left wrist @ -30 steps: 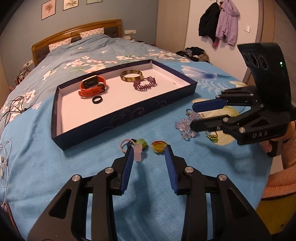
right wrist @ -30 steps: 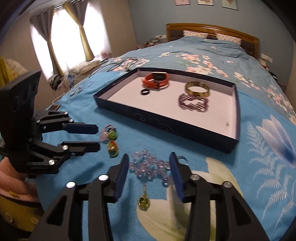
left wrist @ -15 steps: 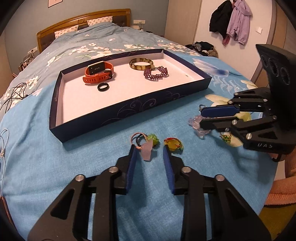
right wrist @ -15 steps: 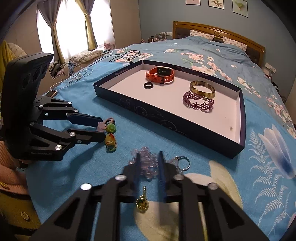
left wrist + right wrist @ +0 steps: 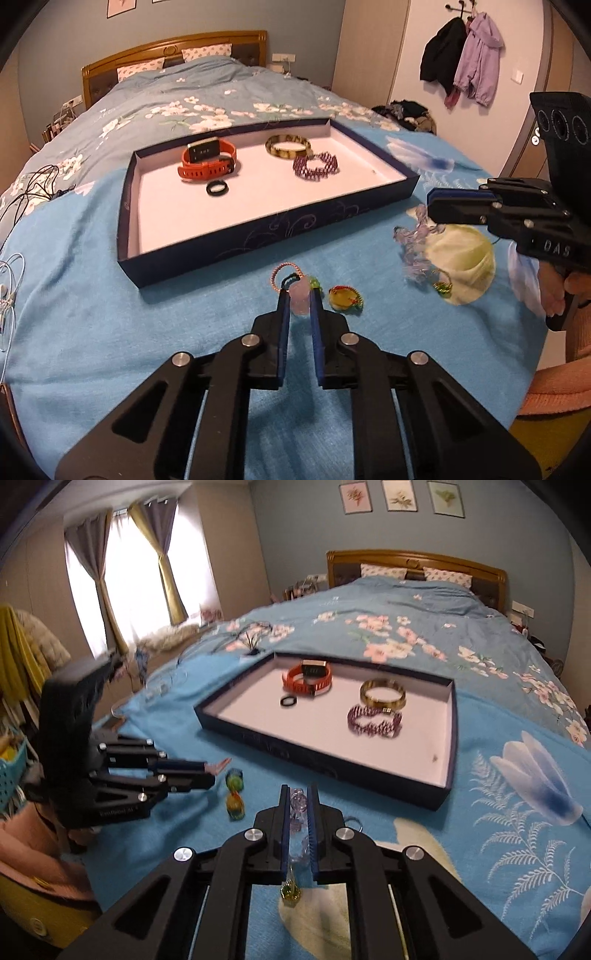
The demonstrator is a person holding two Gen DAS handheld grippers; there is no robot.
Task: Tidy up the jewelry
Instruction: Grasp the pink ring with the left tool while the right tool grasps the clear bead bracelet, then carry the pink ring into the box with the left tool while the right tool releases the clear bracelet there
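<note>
A dark blue tray (image 5: 266,230) on the bed holds an orange watch (image 5: 207,162), a black ring (image 5: 217,188), a gold bangle (image 5: 288,146) and a purple beaded bracelet (image 5: 316,166). My left gripper (image 5: 298,293) is shut on a pink charm (image 5: 300,295) with a braided loop. A yellow-red charm (image 5: 345,298) lies beside it. My right gripper (image 5: 297,794) is shut on a clear lilac bead bracelet (image 5: 297,805) and holds it lifted, with a green-gold pendant (image 5: 290,890) hanging below. The right gripper also shows in the left wrist view (image 5: 434,208).
The blue floral blanket (image 5: 92,295) covers the bed. Cables (image 5: 9,280) lie at the left edge. Coats (image 5: 461,62) hang on the right wall. Green and yellow charms (image 5: 234,790) lie on the blanket between the grippers.
Both grippers have closed: the left on the pink charm, the right on the bead bracelet. The right gripper has lifted the bracelet off the blanket.
</note>
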